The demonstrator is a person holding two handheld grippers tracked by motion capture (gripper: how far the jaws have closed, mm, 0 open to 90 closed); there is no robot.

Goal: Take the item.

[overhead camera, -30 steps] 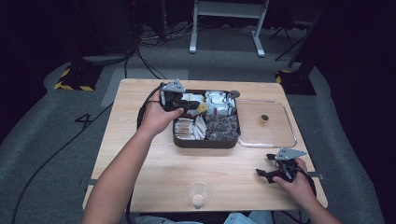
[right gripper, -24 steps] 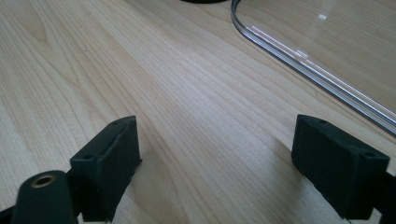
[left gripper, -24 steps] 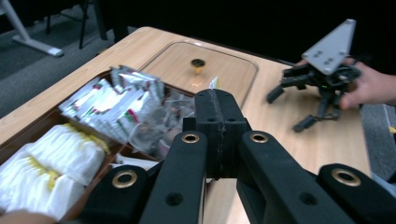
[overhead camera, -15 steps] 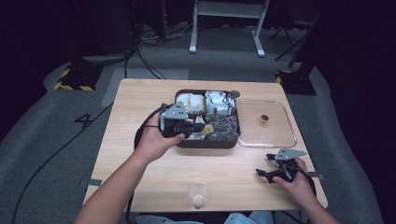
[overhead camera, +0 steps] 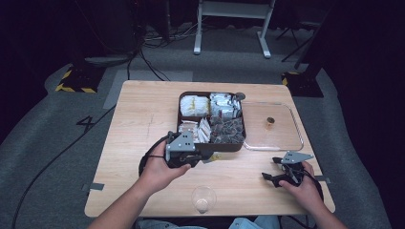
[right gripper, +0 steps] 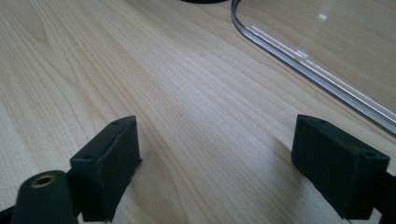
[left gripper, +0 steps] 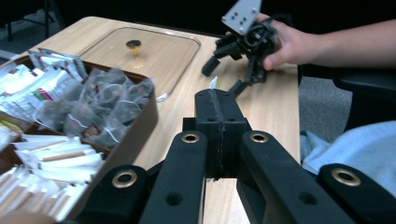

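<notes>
As jaws press shut, left tool (overhead camera: 203, 160) just clears box (overhead camera: 229, 146) edge, open tabletop (overhead camera: 143, 119) beyond

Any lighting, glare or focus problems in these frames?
High view: table well lit, surroundings nearly black, image soft. Left gripper view: shut jaws blurred up close, tea box sharper. Right gripper view: open jaws soft-edged, bright glare streaks on the clear lid's rim, wood grain crisp.

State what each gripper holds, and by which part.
The left gripper is shut on a tea bag, of which a small pale tip sticks out past the jaws. The right gripper is open over the table, holding nothing.
</notes>
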